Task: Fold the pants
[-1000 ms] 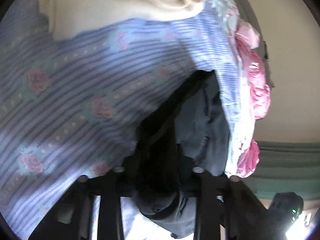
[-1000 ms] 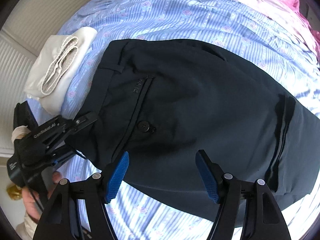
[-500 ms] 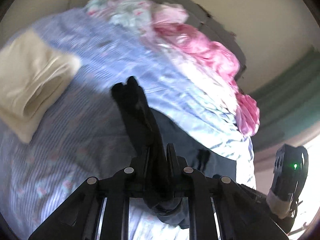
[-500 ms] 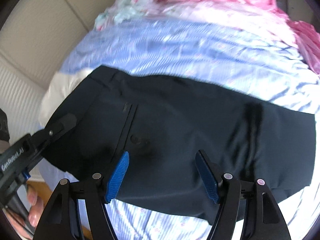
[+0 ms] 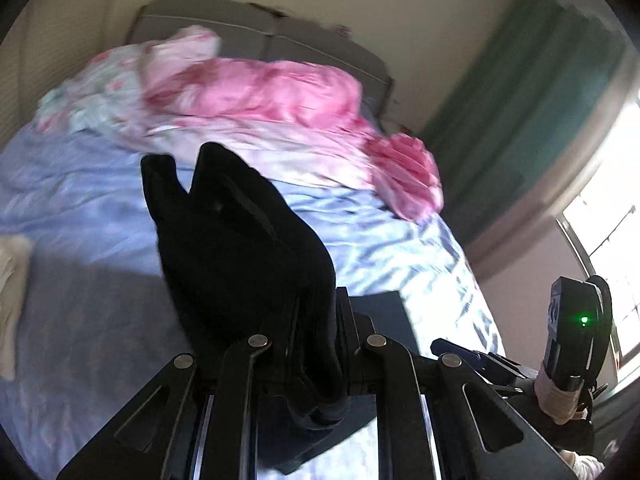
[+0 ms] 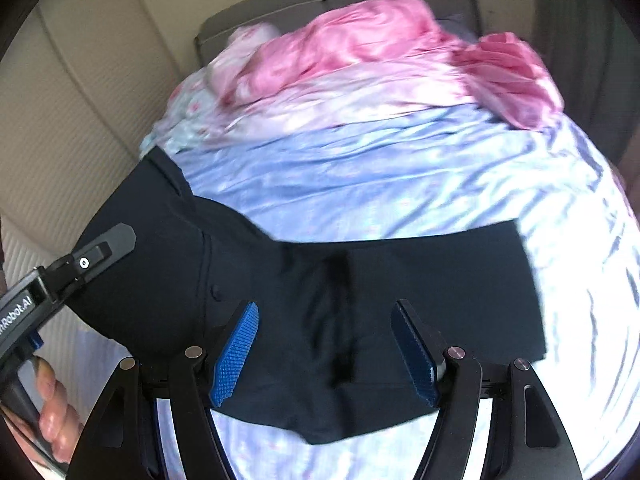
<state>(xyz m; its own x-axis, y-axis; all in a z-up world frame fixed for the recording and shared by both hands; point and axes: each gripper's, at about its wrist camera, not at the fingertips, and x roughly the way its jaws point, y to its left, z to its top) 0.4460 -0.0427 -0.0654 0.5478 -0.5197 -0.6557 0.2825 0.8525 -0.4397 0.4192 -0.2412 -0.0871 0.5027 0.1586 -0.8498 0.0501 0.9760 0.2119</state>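
The dark pants are spread across the blue striped bedsheet, waistband end toward the left gripper, hem end to the right. In the left wrist view a bunch of the dark fabric is seen clamped between the left jaws, which are nearly closed on it; the cloth stands up past the fingertips and hangs down below them. The right gripper is held above the middle of the pants with its jaws wide apart and nothing between the blue pads; no contact with the fabric is seen.

A pink blanket is heaped at the head of the bed, well apart from the pants. A folded cream cloth is seen at the left edge of the sheet.

Judged risks: the grip is taken on a bunched wad, so layers may be slipped out unevenly if the waistband is carried over. With only one end held, the fold may be dragged skewed and the hem end pulled across the sheet, since nothing is pinned there. The sheet itself may be wrinkled or caught. Both views are motion-blurred, so edge alignment cannot be checked.
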